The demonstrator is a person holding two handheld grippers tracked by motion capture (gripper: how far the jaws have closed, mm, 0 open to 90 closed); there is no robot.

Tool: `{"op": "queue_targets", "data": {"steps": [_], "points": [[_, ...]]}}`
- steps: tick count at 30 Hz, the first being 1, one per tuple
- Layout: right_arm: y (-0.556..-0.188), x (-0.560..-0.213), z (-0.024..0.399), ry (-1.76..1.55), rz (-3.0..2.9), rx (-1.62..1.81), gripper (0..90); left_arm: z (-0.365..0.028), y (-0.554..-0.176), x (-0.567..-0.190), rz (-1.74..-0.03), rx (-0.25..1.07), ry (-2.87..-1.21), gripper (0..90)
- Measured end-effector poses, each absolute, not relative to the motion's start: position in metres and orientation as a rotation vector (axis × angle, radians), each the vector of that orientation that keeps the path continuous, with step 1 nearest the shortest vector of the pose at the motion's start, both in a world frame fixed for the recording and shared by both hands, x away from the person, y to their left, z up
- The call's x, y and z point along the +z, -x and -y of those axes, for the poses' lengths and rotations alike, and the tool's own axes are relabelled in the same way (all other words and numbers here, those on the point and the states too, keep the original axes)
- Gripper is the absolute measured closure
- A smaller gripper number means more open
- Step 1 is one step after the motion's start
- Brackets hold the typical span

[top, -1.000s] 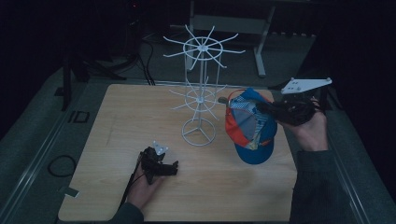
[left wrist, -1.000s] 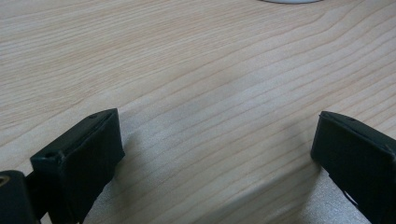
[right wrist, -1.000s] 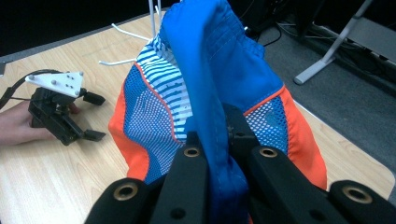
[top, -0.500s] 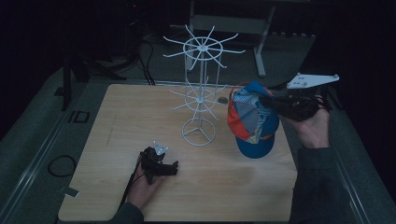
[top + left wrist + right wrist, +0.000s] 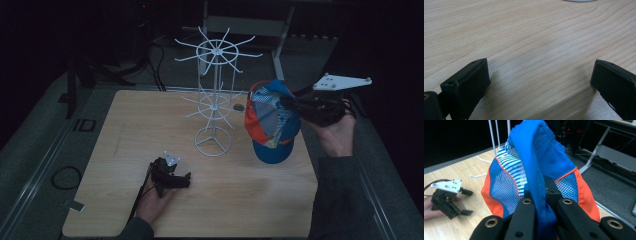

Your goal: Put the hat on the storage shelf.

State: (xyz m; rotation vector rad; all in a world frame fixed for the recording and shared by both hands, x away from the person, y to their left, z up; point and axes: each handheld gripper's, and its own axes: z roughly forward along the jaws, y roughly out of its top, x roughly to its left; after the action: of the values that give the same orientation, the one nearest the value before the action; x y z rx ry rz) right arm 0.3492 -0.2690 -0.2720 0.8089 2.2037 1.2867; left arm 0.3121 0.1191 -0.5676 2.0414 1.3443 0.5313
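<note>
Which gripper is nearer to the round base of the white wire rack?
Left. The left gripper rests open on the table just before the rack's base. The right gripper is raised off to the base's side, shut on the cap.

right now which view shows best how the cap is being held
The right gripper view: its jaws are shut on a fold of the cap's blue fabric, close up. The high view shows the cap whole, hanging from the right gripper beside the white rack, but not the pinch.

The cap [image 5: 534, 170] is covering the right gripper [image 5: 537, 195] tips; the white rack's [image 5: 579, 0] base is getting cropped by the top edge.
</note>
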Motion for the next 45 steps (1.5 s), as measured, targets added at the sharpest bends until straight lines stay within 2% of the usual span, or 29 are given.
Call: {"op": "queue_targets", "data": {"steps": [45], "points": [[-0.349, -0.245, 0.273, -0.792, -2.092, 1.396, 88.5, -0.119, -0.313, -0.567, -1.337, 0.532, -2.052, 2.6]]}}
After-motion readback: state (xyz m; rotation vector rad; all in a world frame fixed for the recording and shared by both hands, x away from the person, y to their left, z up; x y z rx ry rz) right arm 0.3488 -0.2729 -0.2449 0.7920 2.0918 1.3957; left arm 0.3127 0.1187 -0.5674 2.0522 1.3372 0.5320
